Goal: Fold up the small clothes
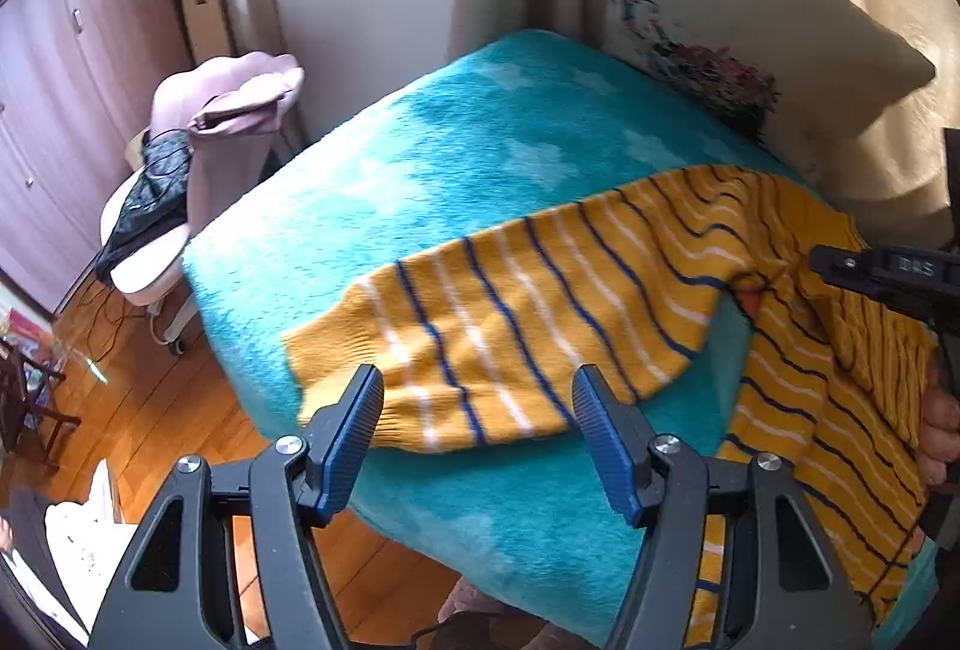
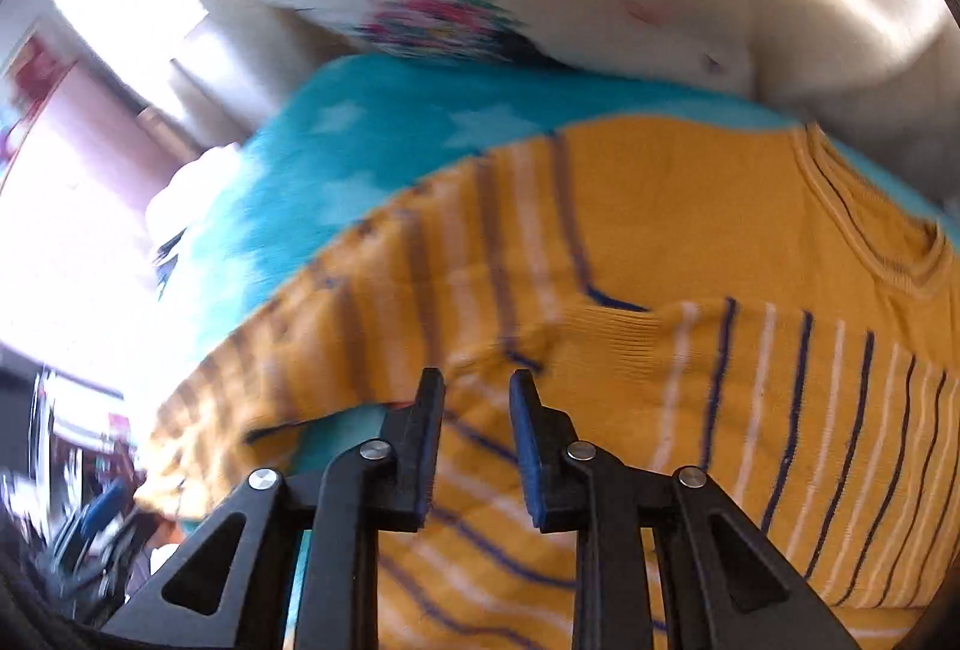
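Observation:
A yellow sweater [image 1: 540, 302] [image 2: 660, 206] with blue and white stripes lies on a turquoise blanket [image 1: 420, 158] [image 2: 360, 140]. One sleeve stretches left toward the bed's edge, its ribbed cuff [image 1: 324, 350] lying flat. My left gripper [image 1: 477, 398] hovers open just above this sleeve, nothing between its pads. In the blurred right wrist view, the other sleeve's cuff [image 2: 612, 338] lies folded over the sweater's body, below the neckline [image 2: 900, 242]. My right gripper [image 2: 477, 392] hangs over that fold with its jaws a narrow gap apart, no cloth pinched. Its black body [image 1: 870, 269] shows at the right.
A white pillow [image 1: 750, 26] with a flower print leans against the wall behind the bed. A chair [image 1: 198, 158] draped with pink and dark clothes stands left of the bed on a wooden floor [image 1: 150, 398]. A hand [image 1: 942, 428] shows at the right edge.

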Motion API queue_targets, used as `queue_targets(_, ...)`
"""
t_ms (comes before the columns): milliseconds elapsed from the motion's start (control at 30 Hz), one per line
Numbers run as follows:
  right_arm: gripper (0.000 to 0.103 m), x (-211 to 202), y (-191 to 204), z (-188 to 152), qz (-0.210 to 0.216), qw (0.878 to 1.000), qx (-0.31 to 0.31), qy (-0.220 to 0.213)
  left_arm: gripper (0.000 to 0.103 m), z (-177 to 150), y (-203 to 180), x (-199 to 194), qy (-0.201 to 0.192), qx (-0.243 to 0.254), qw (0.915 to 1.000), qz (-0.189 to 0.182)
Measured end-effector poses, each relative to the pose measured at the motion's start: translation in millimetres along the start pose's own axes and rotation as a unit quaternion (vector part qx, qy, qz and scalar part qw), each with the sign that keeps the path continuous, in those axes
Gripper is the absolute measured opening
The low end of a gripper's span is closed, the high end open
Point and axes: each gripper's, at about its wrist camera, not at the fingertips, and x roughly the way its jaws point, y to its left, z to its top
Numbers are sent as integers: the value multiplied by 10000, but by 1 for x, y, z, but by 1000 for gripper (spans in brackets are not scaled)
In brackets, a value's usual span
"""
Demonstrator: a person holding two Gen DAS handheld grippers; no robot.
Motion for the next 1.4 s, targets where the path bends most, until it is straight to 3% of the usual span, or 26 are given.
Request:
queue_targets(67, 40, -6, 27, -5, 289, 9994, -174, -1, 65, 0, 31, 0, -16, -312, 9993, 228)
queue_targets(133, 46, -10, 57, -17, 663, 9963, -528, 110, 65, 0, 60, -3, -54, -582, 9969, 527)
queue_targets(200, 48, -1, 103, -34, 1028, 9881, -1106, 286, 65, -1, 92, -12, -137, -884, 9925, 838)
queue_targets(267, 59, 11, 146, -48, 1298, 9772, -1638, 379, 65, -3, 121, -24, -234, -1139, 9872, 1093)
queue_targets(433, 61, 43, 243, -93, 1380, 9457, -2894, 527, 65, -21, 173, -55, -379, -1622, 9731, 1591)
queue_targets(567, 64, 76, 284, -129, 828, 9182, -3845, 464, 65, -35, 192, -60, -325, -1866, 9668, 1713)
queue_targets(600, 63, 85, 289, -134, 554, 9133, -4016, 391, 65, -37, 193, -60, -303, -1898, 9662, 1718)
queue_targets(667, 34, 95, 291, -134, 70, 9070, -4208, 157, 65, -40, 194, -58, -283, -1949, 9659, 1682)
queue_targets(700, 25, 95, 292, -129, 123, 9112, -4114, 190, 65, -39, 193, -56, -279, -1962, 9660, 1660)
queue_targets(733, 9, 95, 292, -120, 103, 9175, -3970, 242, 65, -38, 190, -54, -276, -1956, 9666, 1635)
queue_targets(900, 8, 58, 273, -41, 525, 9607, -2724, 33, 65, -18, 174, -47, -387, -1748, 9746, 1343)
queue_targets(967, 8, 26, 244, -7, 785, 9770, -1975, -169, 65, -5, 161, -43, -438, -1579, 9799, 1135)
queue_targets(1067, 8, -15, 190, 34, 818, 9893, -1038, -626, 65, 18, 129, -35, -520, -1214, 9884, 753)
queue_targets(1233, 8, -87, 55, 57, 114, 9883, 532, -1427, 65, 49, 62, -18, -571, -596, 9966, 4)
queue_targets(1400, 8, -120, -90, 18, -991, 9647, 1936, -1482, 66, 65, -13, -1, -362, 24, 9956, -864)
